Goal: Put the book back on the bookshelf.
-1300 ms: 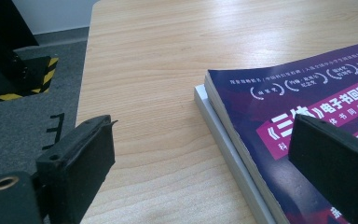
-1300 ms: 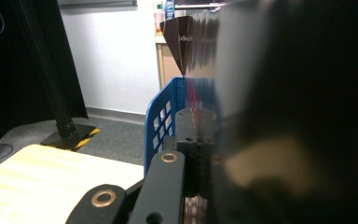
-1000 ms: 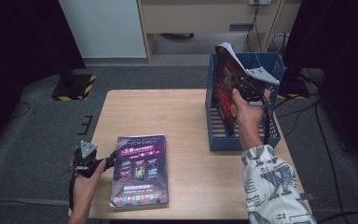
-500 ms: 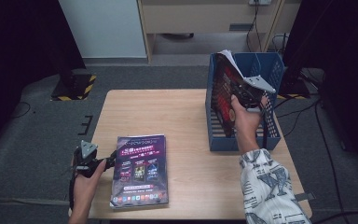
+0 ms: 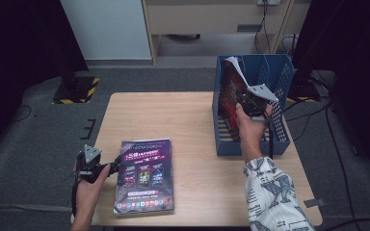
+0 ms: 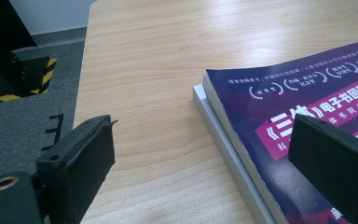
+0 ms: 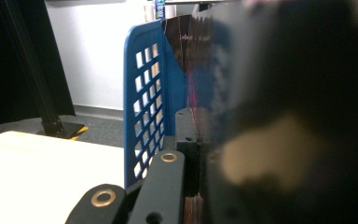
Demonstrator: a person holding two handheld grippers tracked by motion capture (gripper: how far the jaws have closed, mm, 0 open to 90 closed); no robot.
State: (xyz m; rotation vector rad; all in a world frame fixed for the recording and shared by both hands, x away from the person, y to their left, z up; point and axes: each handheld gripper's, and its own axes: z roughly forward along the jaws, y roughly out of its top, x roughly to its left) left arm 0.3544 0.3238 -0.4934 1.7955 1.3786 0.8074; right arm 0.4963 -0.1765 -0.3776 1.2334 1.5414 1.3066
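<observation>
A purple-covered book lies flat at the table's front left, on top of a second, pale-edged one. My left gripper rests beside their left edge, jaws open and wide apart, one jaw over the purple cover and the other over bare wood; midway is. My right gripper is shut on a dark red book, held upright and partly down inside the blue file rack. In the right gripper view the book stands clamped between the jaws, beside the rack's perforated wall.
The rack stands at the table's right edge, its dividers forming several slots. The wooden tabletop stretches between the books and the rack. A black stand with a yellow-striped base is on the floor at the back left.
My right hand has sunk with the dark red book, which now sits lower in the blue rack. The left gripper and the books on the table have not moved.
</observation>
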